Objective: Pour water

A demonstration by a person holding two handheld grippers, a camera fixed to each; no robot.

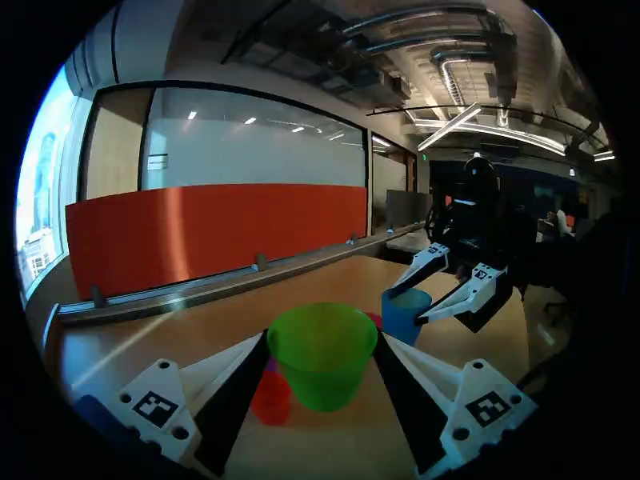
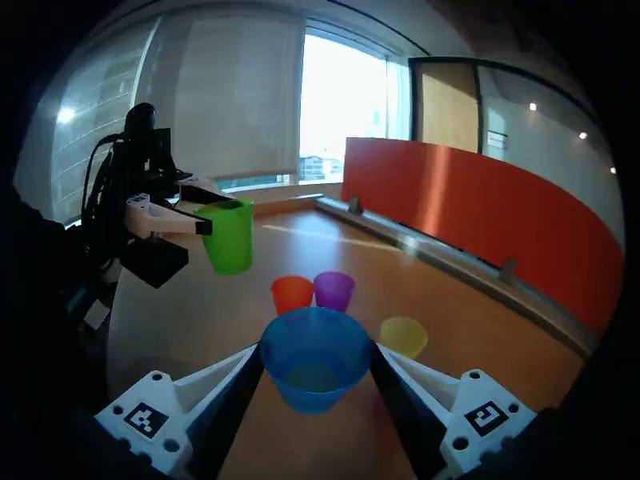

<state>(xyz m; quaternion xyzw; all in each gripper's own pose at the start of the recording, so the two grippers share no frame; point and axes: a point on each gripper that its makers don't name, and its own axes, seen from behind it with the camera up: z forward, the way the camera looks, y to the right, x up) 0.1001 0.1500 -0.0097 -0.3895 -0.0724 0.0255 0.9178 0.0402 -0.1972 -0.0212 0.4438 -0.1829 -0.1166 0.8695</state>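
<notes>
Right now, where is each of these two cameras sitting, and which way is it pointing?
Left gripper view: rides the left gripper, looking along its fingers past the green cup toward the red partition.
Right gripper view: rides the right gripper, looking past the blue cup between its fingers toward the window.
Shared: both cups, both grippers, wooden table, partition.

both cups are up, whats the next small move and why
Probably bring the right tongs closer, so the blue cup sits above the green cup in the left tongs: both are held apart, and the blue one seems to hold liquid.
</notes>
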